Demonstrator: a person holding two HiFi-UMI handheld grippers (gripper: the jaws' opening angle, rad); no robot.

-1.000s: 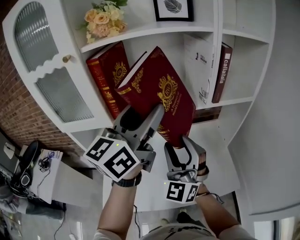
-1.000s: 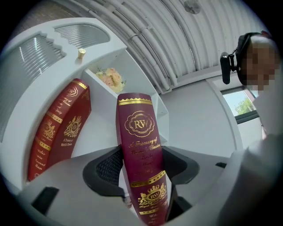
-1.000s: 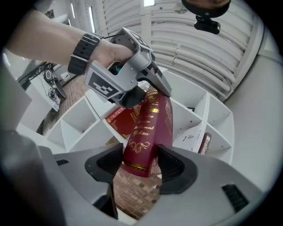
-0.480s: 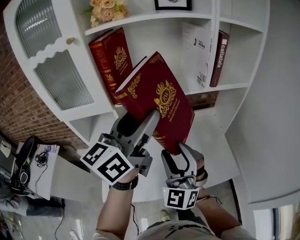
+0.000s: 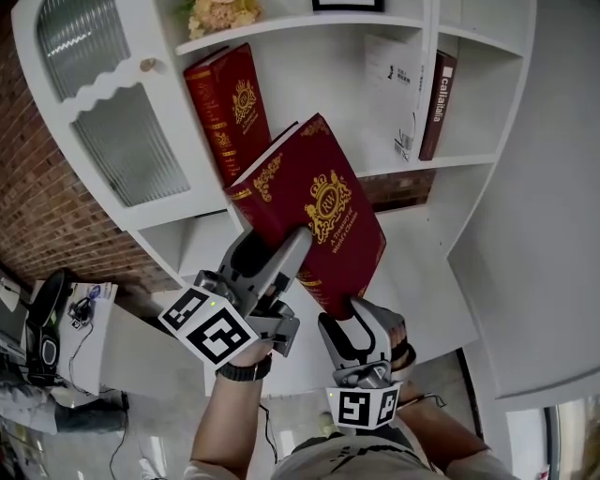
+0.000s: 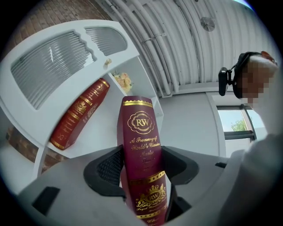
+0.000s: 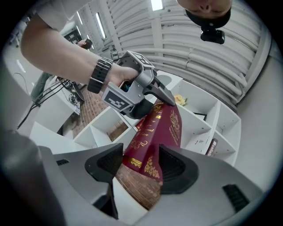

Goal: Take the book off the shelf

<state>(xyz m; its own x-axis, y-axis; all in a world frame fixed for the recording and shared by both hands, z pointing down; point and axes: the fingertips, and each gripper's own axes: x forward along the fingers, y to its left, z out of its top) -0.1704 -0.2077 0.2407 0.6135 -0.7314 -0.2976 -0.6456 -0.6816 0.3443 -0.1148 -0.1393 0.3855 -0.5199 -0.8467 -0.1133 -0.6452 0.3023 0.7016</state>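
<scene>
The left gripper (image 5: 295,246) is seen clamped on the spine of a large dark red book (image 5: 309,206), one jaw laid across the gilt front cover and the other hidden beneath it. In the left gripper view, the left gripper (image 6: 142,167) is shown with both black pads pressed to the spine of the book (image 6: 139,145), on which gold lettering and a crest can be made out. The right gripper (image 5: 361,309) is closed on the book's lower corner. In the right gripper view, that corner of the book (image 7: 159,128) is caught between the pads of the right gripper (image 7: 139,165), and the left gripper (image 7: 137,90) is seen higher up on the spine, held in a hand with a dark wristband.

The book is held tilted in front of the white shelf (image 5: 403,234), carried by both grippers, its upper corner raised toward the open middle compartment. A second red book (image 5: 230,108) with a matching gilt cover is left leaning in that compartment against the left wall, and it appears again in the left gripper view (image 6: 79,114).

A white book (image 5: 389,94) and a dark slim book (image 5: 438,103) are stood upright in the compartments to the right. A ribbed glass cabinet door (image 5: 103,112) with a small knob (image 5: 147,65) is pictured at the left, and pale flowers (image 5: 220,14) on the shelf above. A brick wall (image 5: 37,206) is visible beside the unit.
</scene>
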